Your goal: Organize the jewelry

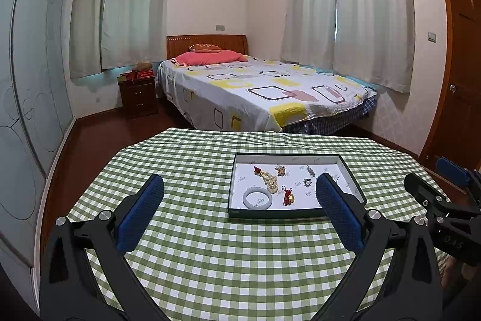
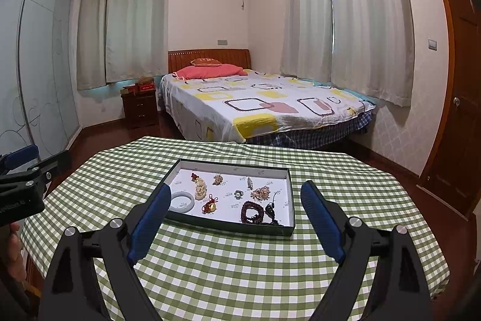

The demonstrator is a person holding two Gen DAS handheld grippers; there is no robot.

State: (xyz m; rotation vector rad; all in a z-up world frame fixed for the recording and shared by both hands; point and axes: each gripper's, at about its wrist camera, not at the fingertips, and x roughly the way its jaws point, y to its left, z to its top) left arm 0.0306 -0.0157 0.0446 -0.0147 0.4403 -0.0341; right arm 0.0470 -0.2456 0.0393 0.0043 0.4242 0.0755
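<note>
A shallow dark box tray (image 1: 237,214) (image 2: 293,194) with a white floor sits on the green checked table. In it lie a pale jade bangle (image 1: 257,198) (image 2: 182,201), a pearl strand (image 1: 270,182) (image 2: 200,189), a red and gold charm (image 1: 288,196) (image 2: 210,205), dark wooden beads (image 2: 252,212), a pink bead cluster (image 2: 261,193), a small ring (image 2: 238,194) and other small pieces. My left gripper (image 1: 239,188) is open and empty, hovering in front of the tray's left side. My right gripper (image 2: 236,196) is open and empty, just before the tray.
The green checked tablecloth (image 1: 210,254) (image 2: 240,260) covers the table around the tray. Behind the table stand a bed (image 1: 258,92), a dark nightstand (image 1: 138,98), a glass wardrobe at left and a wooden door (image 2: 463,110) at right.
</note>
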